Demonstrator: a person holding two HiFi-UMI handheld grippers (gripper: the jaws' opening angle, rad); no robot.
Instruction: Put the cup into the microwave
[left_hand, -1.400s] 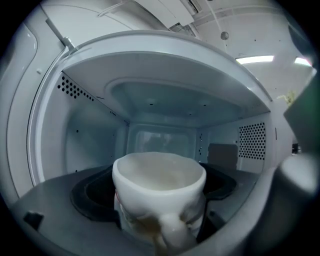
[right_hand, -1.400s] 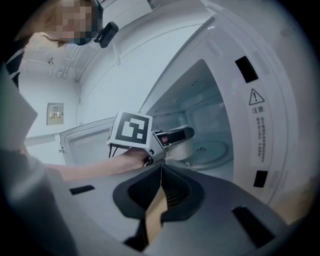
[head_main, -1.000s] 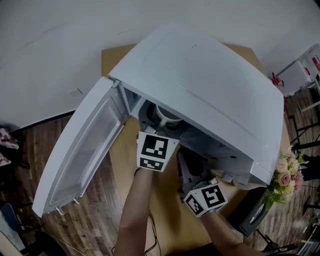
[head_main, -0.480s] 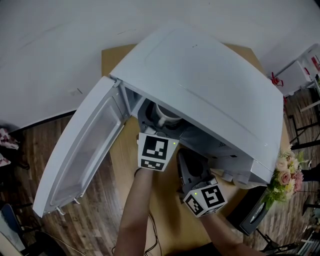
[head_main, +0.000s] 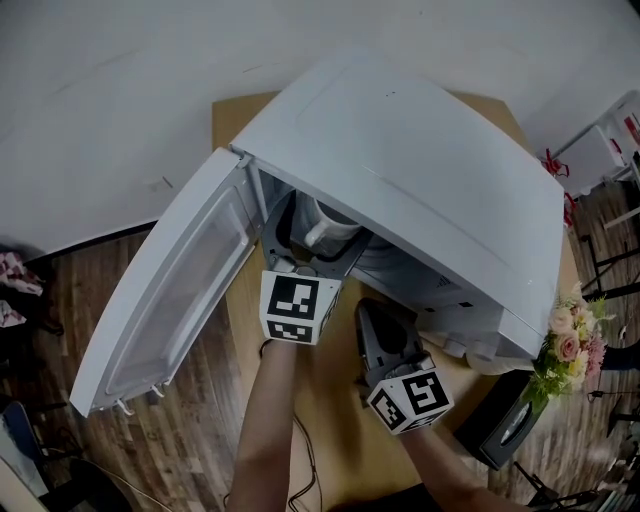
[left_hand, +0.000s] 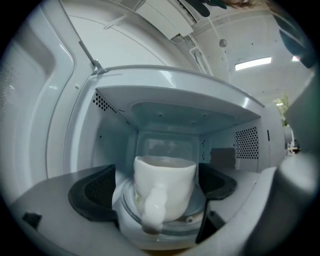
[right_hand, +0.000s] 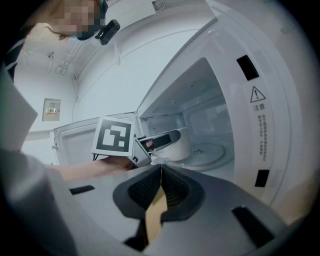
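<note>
Microwave (head_main: 420, 170) covers most of the bench (head_main: 330, 400), with its back toward the far edge. Door (head_main: 170, 290) is swung fully left, so the cavity is clear for reach-in. Turntable (left_hand: 199, 212) carries the cup (left_hand: 165, 187), handle facing the opening. Left gripper (head_main: 312, 258) is at the mouth, jaws spread wide either side of the cup and gripping nothing, so it looks released. Right gripper (right_hand: 161, 175) is parked over the bench's near edge, clenched empty, out of the way. Placement looks done; closing the door is likely next.
</note>
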